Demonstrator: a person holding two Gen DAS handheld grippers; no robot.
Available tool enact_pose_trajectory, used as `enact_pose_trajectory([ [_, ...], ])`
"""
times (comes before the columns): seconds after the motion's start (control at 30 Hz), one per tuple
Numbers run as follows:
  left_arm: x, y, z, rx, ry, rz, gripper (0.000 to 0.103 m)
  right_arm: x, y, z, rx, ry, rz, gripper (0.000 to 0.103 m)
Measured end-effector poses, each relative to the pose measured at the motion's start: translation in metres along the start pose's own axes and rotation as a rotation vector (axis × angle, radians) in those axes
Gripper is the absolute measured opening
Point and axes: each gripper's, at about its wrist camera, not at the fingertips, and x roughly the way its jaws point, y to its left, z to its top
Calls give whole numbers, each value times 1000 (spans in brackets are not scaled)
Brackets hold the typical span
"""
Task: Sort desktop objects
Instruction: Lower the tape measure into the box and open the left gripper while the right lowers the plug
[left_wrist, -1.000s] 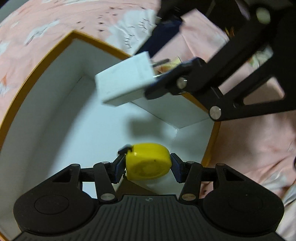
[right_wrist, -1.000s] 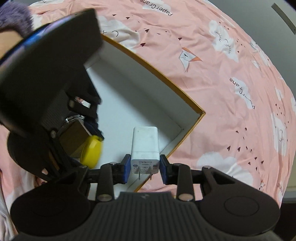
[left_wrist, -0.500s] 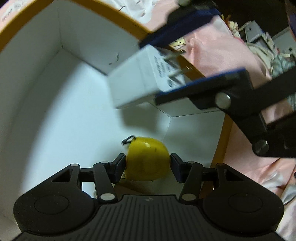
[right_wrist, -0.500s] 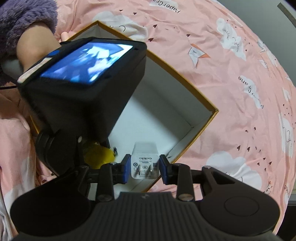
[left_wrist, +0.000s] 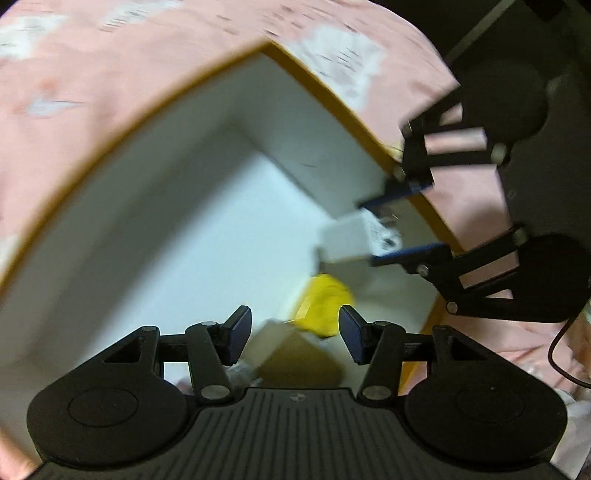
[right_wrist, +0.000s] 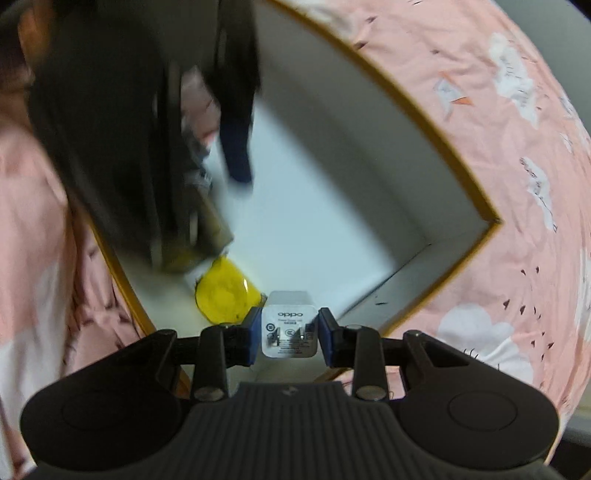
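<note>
Pink patterned bedding surrounds a white box (right_wrist: 369, 155) where a rigid, light charger (right_wrist: 290, 328) is pinched by its flat sides in the right gripper (right_wrist: 290, 332); the left gripper (left_wrist: 295, 332) is spread wide, empty, above a yellow tape measure (left_wrist: 325, 302).

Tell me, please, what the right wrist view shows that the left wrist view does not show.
Only the right wrist view shows the printed plug face of the white charger, with its prongs and the word oppo, and the right gripper shut on it.

Only the left wrist view shows the left gripper with its jaws apart and nothing between them.

Both views show the yellow object on the floor of the white box, near a corner, the charger, and the pink cloth under the box.
</note>
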Motion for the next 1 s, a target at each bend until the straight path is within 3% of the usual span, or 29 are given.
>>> enact_pose_trajectory([
  [0.23,-46,14,-40,-114,-94,126,61,38,21,20,-257,185,20,34],
  [0.33,-52,13,-23,-141,-118,143,61,48,21,21,-294,218,48,34],
  [0.43,-55,8,-22,-155,-125,148,61,47,23,23,-314,201,91,34],
  [0.7,-51,26,-30,-228,-126,152,61,41,17,27,-207,164,255,34],
  [0.83,-51,26,-29,-228,-131,145,61,35,19,23,-207,162,233,34],
  [1.0,-52,23,-28,-233,-135,142,61,16,9,27,-156,60,171,34],
])
